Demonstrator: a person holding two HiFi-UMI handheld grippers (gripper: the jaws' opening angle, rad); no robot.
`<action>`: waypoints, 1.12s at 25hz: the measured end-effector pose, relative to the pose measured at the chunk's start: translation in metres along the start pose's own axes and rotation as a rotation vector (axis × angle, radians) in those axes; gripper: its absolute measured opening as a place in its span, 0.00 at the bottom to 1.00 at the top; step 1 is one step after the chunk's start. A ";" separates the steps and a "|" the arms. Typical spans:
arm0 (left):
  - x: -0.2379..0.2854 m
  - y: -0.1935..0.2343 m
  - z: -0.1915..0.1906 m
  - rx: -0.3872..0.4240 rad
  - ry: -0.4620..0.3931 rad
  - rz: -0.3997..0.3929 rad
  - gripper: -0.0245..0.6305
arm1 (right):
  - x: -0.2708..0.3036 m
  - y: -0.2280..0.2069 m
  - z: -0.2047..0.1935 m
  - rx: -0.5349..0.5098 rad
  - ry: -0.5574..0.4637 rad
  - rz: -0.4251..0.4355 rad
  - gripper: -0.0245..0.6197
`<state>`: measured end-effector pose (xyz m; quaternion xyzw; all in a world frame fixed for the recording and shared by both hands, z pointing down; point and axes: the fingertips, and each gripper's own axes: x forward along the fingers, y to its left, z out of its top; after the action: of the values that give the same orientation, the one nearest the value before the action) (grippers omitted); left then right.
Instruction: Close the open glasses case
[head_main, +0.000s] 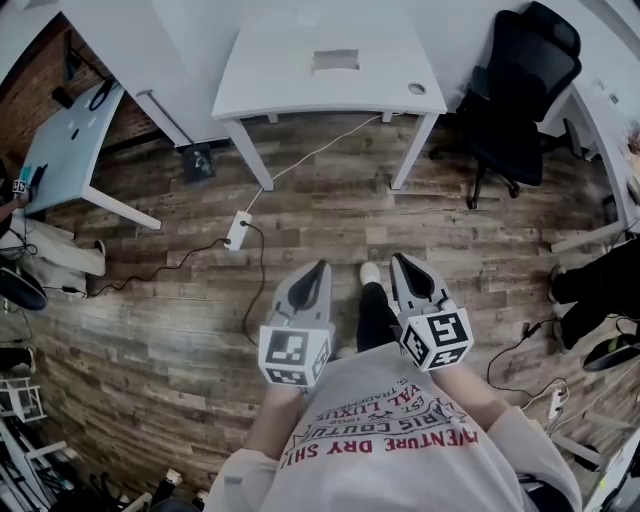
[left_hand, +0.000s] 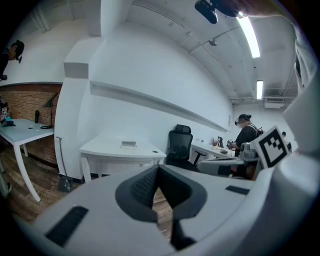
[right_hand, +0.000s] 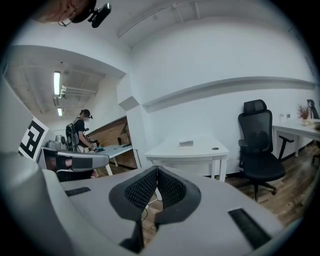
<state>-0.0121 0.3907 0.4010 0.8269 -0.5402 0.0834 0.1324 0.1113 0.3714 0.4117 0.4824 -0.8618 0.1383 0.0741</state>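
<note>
A small grey glasses case (head_main: 335, 60) lies on the white table (head_main: 290, 85) far ahead of me; it is too small to tell whether its lid is up. It also shows as a pale box on the table in the left gripper view (left_hand: 128, 144) and the right gripper view (right_hand: 186, 143). My left gripper (head_main: 322, 266) and right gripper (head_main: 397, 258) hang side by side in front of my chest, over the wood floor, well short of the table. Both are shut with nothing between the jaws (left_hand: 158, 167) (right_hand: 157, 169).
A black office chair (head_main: 520, 100) stands right of the table. A power strip (head_main: 238, 230) and cables lie on the floor in front of it. Another desk (head_main: 70, 140) is at the left. A person (left_hand: 245, 132) stands at a desk to the right.
</note>
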 end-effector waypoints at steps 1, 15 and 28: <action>0.012 0.006 0.003 0.000 0.003 0.006 0.04 | 0.013 -0.007 0.006 0.003 -0.010 0.010 0.06; 0.219 0.065 0.087 -0.029 -0.016 0.068 0.04 | 0.186 -0.142 0.090 -0.016 0.019 0.100 0.06; 0.339 0.110 0.105 -0.083 0.057 0.101 0.04 | 0.286 -0.229 0.121 0.006 0.064 0.105 0.06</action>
<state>0.0233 0.0211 0.4107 0.7895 -0.5804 0.0909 0.1774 0.1572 -0.0121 0.4097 0.4319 -0.8828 0.1598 0.0926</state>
